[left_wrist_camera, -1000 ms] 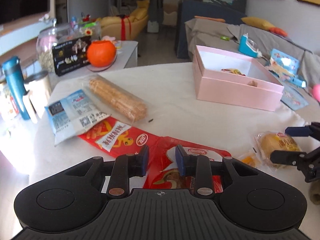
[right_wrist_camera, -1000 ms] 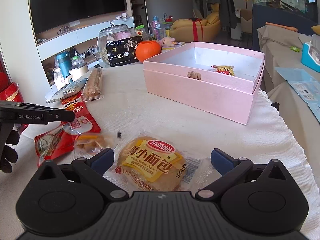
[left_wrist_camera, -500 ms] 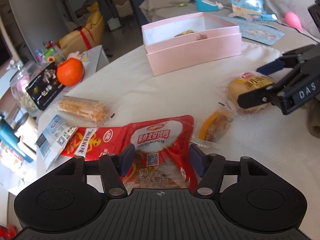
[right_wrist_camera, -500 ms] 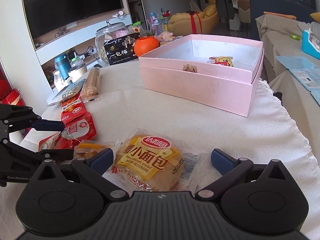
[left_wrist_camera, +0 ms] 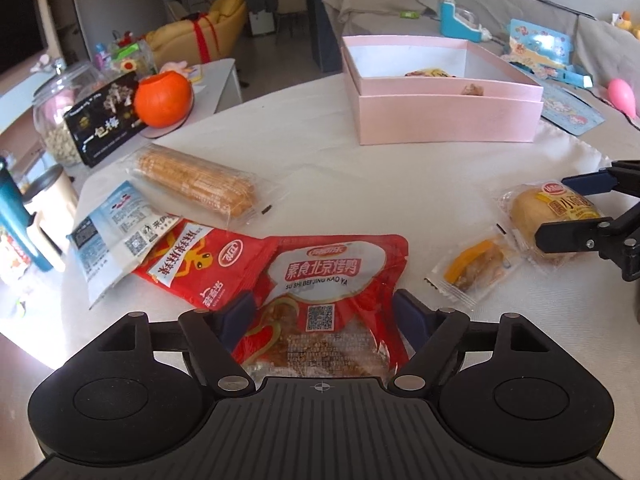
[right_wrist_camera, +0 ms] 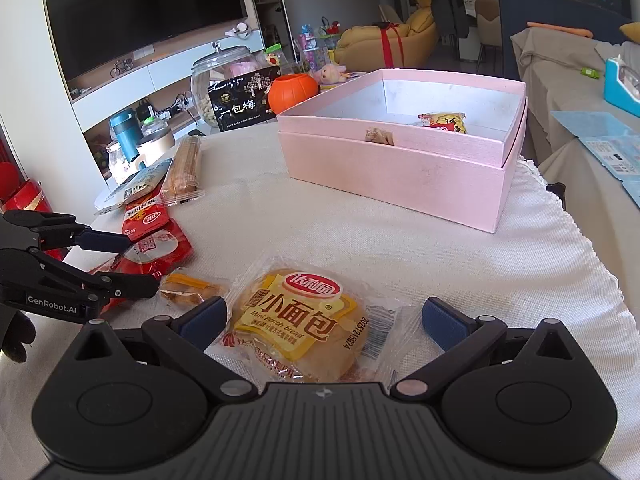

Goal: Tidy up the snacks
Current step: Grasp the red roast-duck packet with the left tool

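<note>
My left gripper (left_wrist_camera: 326,316) is open, its fingers on either side of a red roast-duck snack packet (left_wrist_camera: 324,292) that lies on the white tablecloth. My right gripper (right_wrist_camera: 322,320) is open around a yellow mini French bread packet (right_wrist_camera: 300,320), also lying on the cloth. The open pink box (right_wrist_camera: 400,160) stands behind it and holds two small snacks. A small orange-wrapped snack (left_wrist_camera: 476,264) lies between the two packets. A second red packet (left_wrist_camera: 192,256), a blue-white packet (left_wrist_camera: 116,228) and a wafer pack (left_wrist_camera: 196,180) lie to the left.
An orange pumpkin-shaped container (left_wrist_camera: 162,98), a black box (left_wrist_camera: 104,124) and a glass jar (left_wrist_camera: 56,108) stand at the table's far left. A teal bottle (left_wrist_camera: 16,216) and mug (left_wrist_camera: 52,200) stand beyond the left edge. A couch with toys is behind the pink box.
My left gripper has opened wide and come over the roast-duck packet, which now lies between its fingers. My right gripper has edged forward around the bread packet.
</note>
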Demonstrator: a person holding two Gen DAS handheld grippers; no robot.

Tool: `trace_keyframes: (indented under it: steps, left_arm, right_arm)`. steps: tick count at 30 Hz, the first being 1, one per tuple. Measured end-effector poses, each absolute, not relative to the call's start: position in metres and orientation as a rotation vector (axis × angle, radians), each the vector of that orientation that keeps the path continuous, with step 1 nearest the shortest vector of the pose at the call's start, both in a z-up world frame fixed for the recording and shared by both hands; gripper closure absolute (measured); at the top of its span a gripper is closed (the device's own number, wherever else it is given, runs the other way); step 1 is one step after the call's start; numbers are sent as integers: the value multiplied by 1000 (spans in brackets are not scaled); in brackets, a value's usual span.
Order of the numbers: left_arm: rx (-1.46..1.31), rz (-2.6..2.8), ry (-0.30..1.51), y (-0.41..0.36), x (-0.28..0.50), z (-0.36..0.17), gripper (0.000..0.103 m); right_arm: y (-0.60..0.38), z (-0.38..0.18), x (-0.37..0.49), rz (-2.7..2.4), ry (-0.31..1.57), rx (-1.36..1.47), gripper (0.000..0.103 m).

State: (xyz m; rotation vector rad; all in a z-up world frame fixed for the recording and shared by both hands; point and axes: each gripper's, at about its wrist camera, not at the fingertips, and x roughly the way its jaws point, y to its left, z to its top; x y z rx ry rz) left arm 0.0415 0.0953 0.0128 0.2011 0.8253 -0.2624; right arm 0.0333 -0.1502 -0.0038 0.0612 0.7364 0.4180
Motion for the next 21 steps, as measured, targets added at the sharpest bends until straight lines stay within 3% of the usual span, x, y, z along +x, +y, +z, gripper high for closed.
trace_keyframes:
  steps: [7, 15, 21]
  left_arm:
    - [107, -256, 832, 107, 60, 5, 7]
    - [68, -205, 784, 99, 46, 2, 7]
    - [1, -226, 734, 103, 21, 2, 13]
  right_arm:
    - [-150, -4, 34, 418, 736, 62, 0]
    - [-151, -4, 35, 419, 741, 58, 0]
    - [-150, -3, 39, 419, 779, 66, 0]
